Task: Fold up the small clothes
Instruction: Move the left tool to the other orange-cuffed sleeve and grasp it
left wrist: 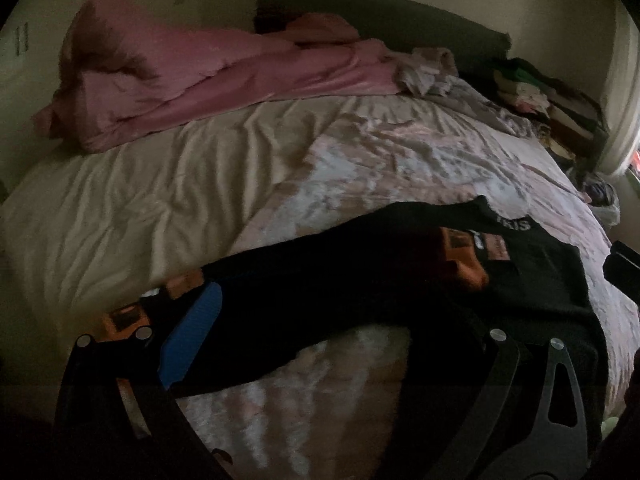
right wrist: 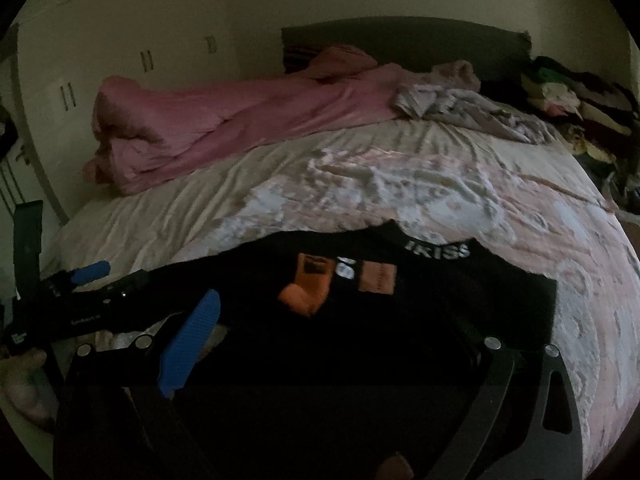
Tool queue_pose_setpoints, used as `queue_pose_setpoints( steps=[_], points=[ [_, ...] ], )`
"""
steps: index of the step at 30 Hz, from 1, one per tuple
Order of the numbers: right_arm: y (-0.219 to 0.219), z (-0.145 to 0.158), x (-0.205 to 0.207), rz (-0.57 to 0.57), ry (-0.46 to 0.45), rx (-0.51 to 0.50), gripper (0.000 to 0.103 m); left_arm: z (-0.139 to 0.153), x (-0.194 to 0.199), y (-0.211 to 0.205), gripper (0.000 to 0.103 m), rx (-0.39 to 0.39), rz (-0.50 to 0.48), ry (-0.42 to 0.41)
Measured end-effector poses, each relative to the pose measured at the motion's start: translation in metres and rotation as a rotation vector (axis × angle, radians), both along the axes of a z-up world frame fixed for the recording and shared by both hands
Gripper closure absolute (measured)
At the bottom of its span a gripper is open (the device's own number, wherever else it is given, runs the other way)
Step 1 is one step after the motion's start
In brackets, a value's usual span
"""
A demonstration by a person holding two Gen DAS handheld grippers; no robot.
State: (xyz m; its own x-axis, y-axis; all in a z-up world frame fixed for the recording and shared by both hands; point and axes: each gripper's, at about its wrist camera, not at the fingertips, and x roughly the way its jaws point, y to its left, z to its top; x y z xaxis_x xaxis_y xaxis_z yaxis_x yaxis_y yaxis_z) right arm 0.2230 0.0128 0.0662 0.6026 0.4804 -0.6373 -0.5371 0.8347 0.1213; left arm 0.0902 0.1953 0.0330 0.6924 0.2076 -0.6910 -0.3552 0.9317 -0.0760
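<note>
A black garment (left wrist: 360, 276) (right wrist: 460, 304) lies spread on the near part of the bed, its waistband with white lettering (right wrist: 438, 251) towards the headboard. An orange piece with a dark tag (left wrist: 466, 270) (right wrist: 306, 292) and a pinkish label (right wrist: 378, 277) show on it; I cannot tell whether they are prints or loose items. My left gripper (left wrist: 320, 296) hovers over the garment's left part, jaws wide, blue pad (left wrist: 192, 332) clear of the cloth. My right gripper (right wrist: 324, 304) hangs above the middle, blue pad (right wrist: 190, 336) far left, the other finger lost in the dark. The left gripper (right wrist: 86, 280) also shows at the left of the right wrist view.
The bed (left wrist: 120, 208) has a wrinkled cream sheet and a pale patterned cover (right wrist: 480, 200). A pink duvet (left wrist: 168, 80) (right wrist: 224, 128) lies bunched along the far side by the dark headboard (right wrist: 400, 40). Crumpled grey cloth (right wrist: 472, 108) and a clothes heap (right wrist: 568, 96) sit far right. Wardrobe doors (right wrist: 100, 60) stand left.
</note>
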Motion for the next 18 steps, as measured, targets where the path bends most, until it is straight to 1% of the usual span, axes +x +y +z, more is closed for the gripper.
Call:
queue_pose_setpoints(
  steps=[10, 18],
  points=[
    [0.053, -0.012, -0.010, 0.116, 0.013, -0.033, 0.005, -0.014, -0.030, 0.049, 0.010, -0.021, 0.112, 0.028],
    [0.091, -0.022, -0.024, 0.199, 0.020, -0.061, 0.005, -0.025, -0.046, 0.076, 0.010, -0.051, 0.169, 0.047]
  ],
)
